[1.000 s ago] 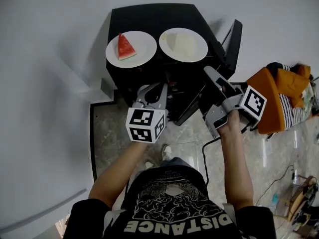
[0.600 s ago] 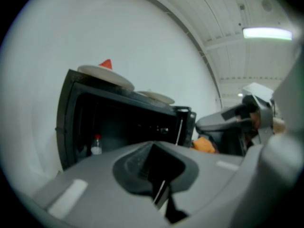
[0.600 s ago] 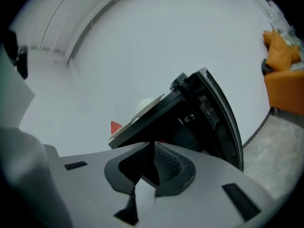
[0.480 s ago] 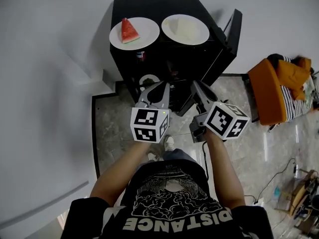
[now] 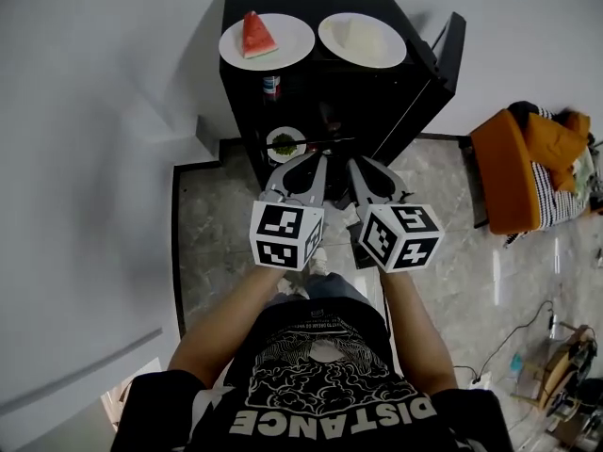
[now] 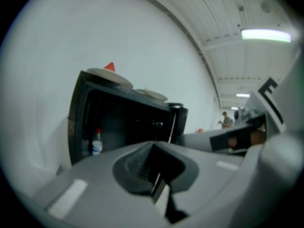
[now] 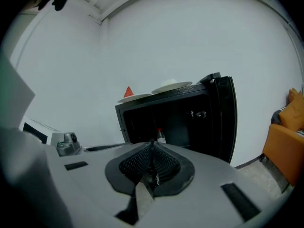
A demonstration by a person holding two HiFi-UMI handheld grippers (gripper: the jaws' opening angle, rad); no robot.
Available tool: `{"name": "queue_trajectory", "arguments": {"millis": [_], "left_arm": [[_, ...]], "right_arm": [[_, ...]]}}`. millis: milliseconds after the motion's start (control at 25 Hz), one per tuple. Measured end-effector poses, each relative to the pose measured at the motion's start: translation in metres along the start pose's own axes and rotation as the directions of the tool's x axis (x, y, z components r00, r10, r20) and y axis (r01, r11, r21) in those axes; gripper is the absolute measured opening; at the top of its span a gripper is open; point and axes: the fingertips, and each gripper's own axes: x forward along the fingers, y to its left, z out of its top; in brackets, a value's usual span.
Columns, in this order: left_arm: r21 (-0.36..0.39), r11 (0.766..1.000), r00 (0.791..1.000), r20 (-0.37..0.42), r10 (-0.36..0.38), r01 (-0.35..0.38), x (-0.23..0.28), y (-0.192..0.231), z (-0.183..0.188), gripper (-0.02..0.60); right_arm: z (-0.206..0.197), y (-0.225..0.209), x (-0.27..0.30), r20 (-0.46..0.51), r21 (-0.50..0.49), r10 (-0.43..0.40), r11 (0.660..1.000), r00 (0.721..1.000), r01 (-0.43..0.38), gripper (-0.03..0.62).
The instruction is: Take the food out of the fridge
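Note:
A small black fridge [image 5: 311,111] stands against the wall with its door [image 5: 450,55] swung open to the right. On its top sit a white plate with a watermelon slice [image 5: 256,34] and a white plate with pale food [image 5: 363,38]. Inside I see a bottle [image 5: 271,85] and a plate of green food [image 5: 284,143]. My left gripper [image 5: 306,169] and right gripper [image 5: 363,172] hang side by side in front of the opening, short of it. The left is shut and empty. The right gripper's [image 7: 152,146] jaws have just been closing, with nothing between them.
An orange seat [image 5: 528,158] with a striped cloth stands to the right of the fridge. Cables [image 5: 528,347] trail over the marble floor at the lower right. White wall runs along the left. A person [image 6: 226,119] stands far off in the left gripper view.
My right gripper has left the fridge door side, rolled upright and swung left beside the left gripper, its jaws closing. Both hands have sunk and drawn back a little.

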Motion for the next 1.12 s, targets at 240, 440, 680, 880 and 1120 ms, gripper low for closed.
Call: {"name": "queue_trajectory", "arguments": {"millis": [240, 440, 680, 880, 1120], "left_arm": [[-0.066, 0.998, 1.0, 0.019, 0.015, -0.014, -0.001, 0.01, -0.017, 0.002], [-0.111, 0.99, 0.997, 0.0, 0.082, -0.082, -0.007, 0.031, -0.045, 0.002], [-0.168, 0.977, 0.991, -0.011, 0.132, -0.132, -0.015, 0.062, -0.082, 0.002], [-0.205, 0.962, 0.983, -0.029, 0.179, -0.181, -0.018, 0.081, -0.12, 0.002], [-0.212, 0.952, 0.975, -0.034, 0.218, -0.22, -0.006, 0.083, -0.161, 0.003]], "right_arm": [[-0.033, -0.002, 0.009, -0.007, 0.193, 0.067, 0.979, 0.998, -0.064, 0.017], [-0.073, 0.003, 0.033, -0.082, 0.294, 0.16, 0.947, 0.984, -0.13, 0.017], [-0.12, 0.007, 0.07, -0.12, 0.403, 0.268, 0.893, 0.956, -0.199, 0.017], [-0.165, 0.001, 0.101, -0.129, 0.546, 0.329, 0.811, 0.935, -0.21, 0.017], [-0.214, -0.02, 0.138, -0.116, 0.659, 0.365, 0.725, 0.924, -0.203, 0.018]]}}
